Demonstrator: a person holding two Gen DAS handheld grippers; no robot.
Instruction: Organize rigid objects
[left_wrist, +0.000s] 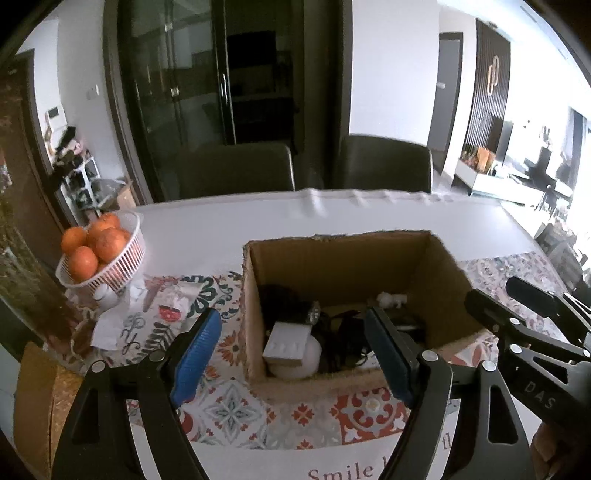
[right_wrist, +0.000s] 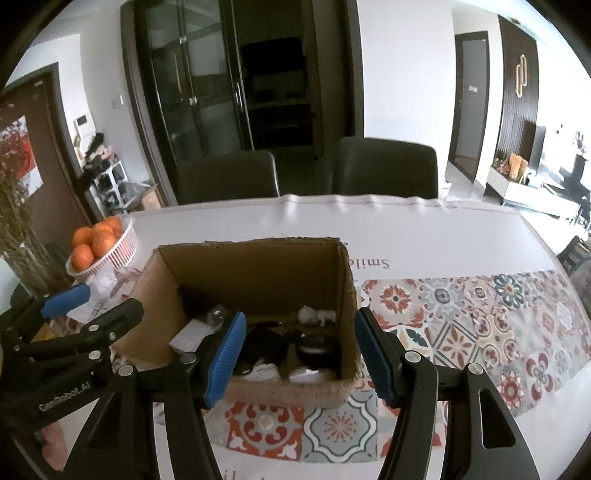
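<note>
Both grippers, the left gripper (left_wrist: 295, 354) and the right gripper (right_wrist: 299, 356), hang released and empty just before the cardboard box (left_wrist: 343, 258). The box sits mid-table (right_wrist: 406, 229), its near wall between each pair of fingers.

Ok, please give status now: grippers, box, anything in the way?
Left gripper open, empty. Right gripper open, empty. Box holds items. Path clear.

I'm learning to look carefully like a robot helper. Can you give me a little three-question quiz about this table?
1. True or false: the cardboard box is open at the top.
2. What fruit fills the white basket? A apples, B oranges, C bananas.
3. Fill in: the left gripper and right gripper both have ____ pads on their jaws.

Key: 1 true; 2 B; 3 blue.
</note>
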